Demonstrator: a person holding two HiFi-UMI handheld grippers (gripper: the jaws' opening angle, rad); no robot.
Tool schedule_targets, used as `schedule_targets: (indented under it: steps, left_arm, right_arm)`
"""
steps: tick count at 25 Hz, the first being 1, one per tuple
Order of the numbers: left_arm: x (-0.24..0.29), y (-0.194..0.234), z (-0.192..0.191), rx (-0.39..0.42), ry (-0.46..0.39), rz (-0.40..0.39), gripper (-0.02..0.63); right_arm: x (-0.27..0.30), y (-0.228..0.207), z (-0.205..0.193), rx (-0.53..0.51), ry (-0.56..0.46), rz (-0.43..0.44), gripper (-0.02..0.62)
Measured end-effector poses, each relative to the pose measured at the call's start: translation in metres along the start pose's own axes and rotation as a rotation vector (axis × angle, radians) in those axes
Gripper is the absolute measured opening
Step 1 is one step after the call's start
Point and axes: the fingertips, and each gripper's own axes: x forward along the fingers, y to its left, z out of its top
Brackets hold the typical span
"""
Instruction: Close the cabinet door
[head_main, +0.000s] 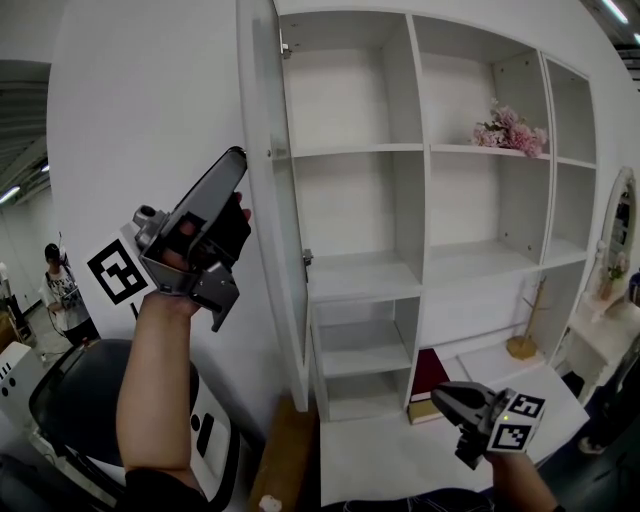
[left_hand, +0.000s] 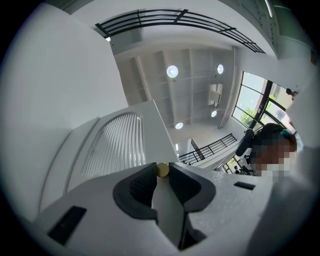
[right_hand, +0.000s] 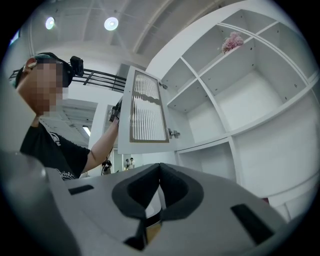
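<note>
Left gripper (left_hand: 162, 166) is clenching the small brass knob (left_hand: 162, 170) of the ribbed-glass cabinet door (left_hand: 117, 142). The door is standing wide open at 9 o'clock of the white cabinet (head_main: 408, 130). Right gripper (right_hand: 159, 169) is hanging low at 5 o'clock in the head view, its jaws pressing together on nothing.

Closing well is probably calling for a firm pinch on the knob. The hand should be following the door's arc about the hinges (head_main: 308, 258) toward 3 o'clock, not dragging straight, with the idle gripper staying out of the narrowing gap.

Showing:
- one door
- one knob
- two hinges
- two grippers
- one pink flower bunch (head_main: 510, 130)
</note>
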Motion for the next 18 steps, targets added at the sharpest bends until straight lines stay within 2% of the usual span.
schedule_targets:
  steps: [12, 18]
  left_arm:
    - [0.020, -0.017, -0.005, 0.131, 0.037, 0.054, 0.080]
    - [0.056, -0.017, -0.039, 0.278, 0.105, 0.110, 0.080]
  right_arm:
    - [0.012, -0.011, 0.022, -0.004, -0.011, 0.059, 0.005]
    - [-0.001, -0.044, 0.020, 0.020, -0.013, 0.084, 0.005]
